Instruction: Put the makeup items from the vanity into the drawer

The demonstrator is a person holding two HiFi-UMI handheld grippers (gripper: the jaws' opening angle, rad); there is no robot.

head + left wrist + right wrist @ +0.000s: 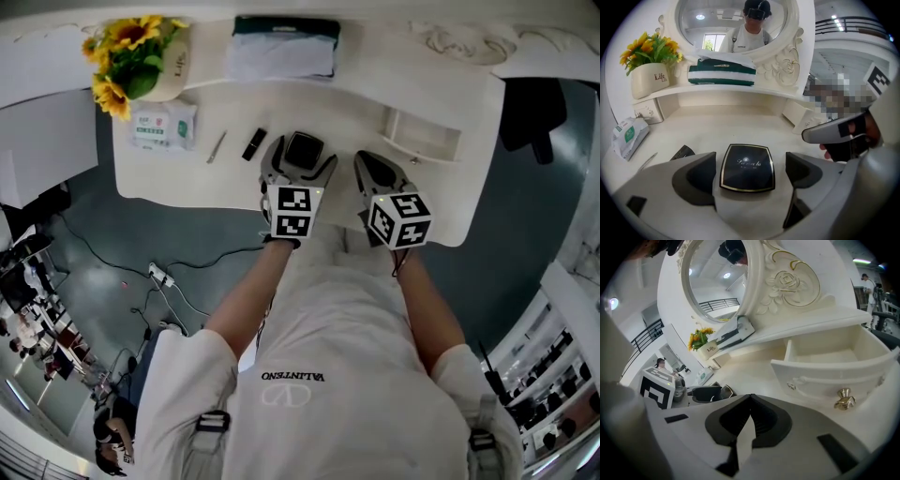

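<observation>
left gripper [751,172] is straddling the compact [747,166] wide open, not gripping; right gripper [749,418] beside it is hanging shut, empty. closing too high is risking it squirting out.

Black tube [683,151] half behind left fingers [693,178]

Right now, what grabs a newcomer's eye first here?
A black compact lies on the white vanity, between the jaws of the open left gripper. To its right the small drawer stands open, with the shut right gripper before it. Sunflowers brighten the back left corner.
</observation>
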